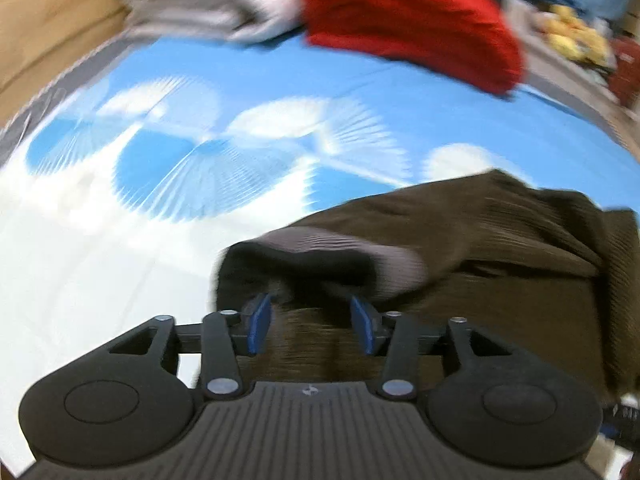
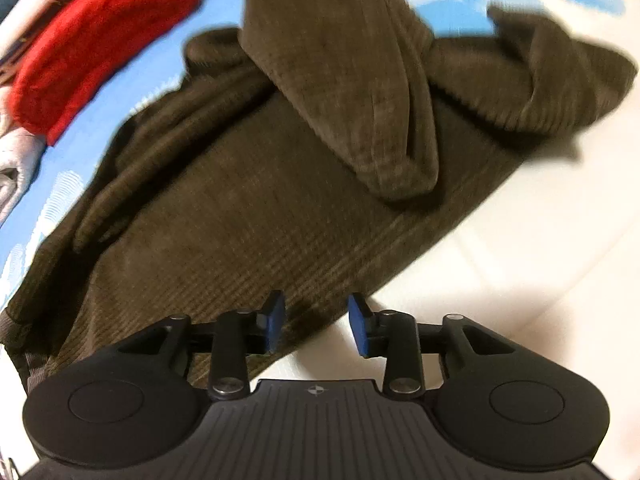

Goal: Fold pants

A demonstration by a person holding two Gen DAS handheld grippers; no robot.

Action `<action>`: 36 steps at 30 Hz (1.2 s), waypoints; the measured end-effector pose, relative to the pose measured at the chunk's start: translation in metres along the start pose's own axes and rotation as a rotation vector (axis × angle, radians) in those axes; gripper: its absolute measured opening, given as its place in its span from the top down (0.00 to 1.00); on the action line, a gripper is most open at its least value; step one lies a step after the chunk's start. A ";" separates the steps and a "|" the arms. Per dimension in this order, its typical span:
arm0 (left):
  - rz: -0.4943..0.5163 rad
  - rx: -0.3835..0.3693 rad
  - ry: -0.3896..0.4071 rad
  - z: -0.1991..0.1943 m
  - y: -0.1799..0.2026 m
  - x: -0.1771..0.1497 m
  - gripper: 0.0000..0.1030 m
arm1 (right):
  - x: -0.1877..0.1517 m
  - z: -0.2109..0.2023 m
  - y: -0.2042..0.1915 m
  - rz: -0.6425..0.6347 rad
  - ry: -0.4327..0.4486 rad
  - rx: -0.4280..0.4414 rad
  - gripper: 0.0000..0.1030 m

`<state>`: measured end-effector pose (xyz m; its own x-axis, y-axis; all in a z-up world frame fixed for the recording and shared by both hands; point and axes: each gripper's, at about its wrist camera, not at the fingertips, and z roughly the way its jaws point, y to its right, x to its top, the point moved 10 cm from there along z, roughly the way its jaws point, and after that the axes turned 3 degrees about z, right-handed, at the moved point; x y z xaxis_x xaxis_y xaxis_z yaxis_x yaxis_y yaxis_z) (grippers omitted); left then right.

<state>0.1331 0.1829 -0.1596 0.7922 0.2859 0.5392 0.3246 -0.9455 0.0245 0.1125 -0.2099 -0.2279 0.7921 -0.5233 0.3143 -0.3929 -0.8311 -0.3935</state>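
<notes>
**Now: both grippers at the near hem**

Right gripper point(image 2: 316, 322) is part open, jaws straddling the near edge of the brown pants point(image 2: 248, 208), pads not yet pressing. Left gripper point(image 1: 310, 322) also part open w/ a cloth fold bunched between the fingers; can't tell if it's pinched. Pants lie rumpled on the blue-white sheet point(image 1: 160, 168), red garment point(image 1: 408, 24) far off. I'd get both jaws biting one layer, then lift evenly.
</notes>
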 end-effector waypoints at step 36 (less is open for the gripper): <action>0.028 0.083 -0.184 -0.006 -0.101 -0.065 0.77 | -0.067 -0.086 0.003 -0.493 -0.205 0.169 0.90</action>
<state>0.0459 0.2594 -0.1921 0.8799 0.2906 0.3759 0.3368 -0.9395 -0.0621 0.0179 -0.1938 -0.1755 0.9444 -0.0189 0.3282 0.1142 -0.9174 -0.3812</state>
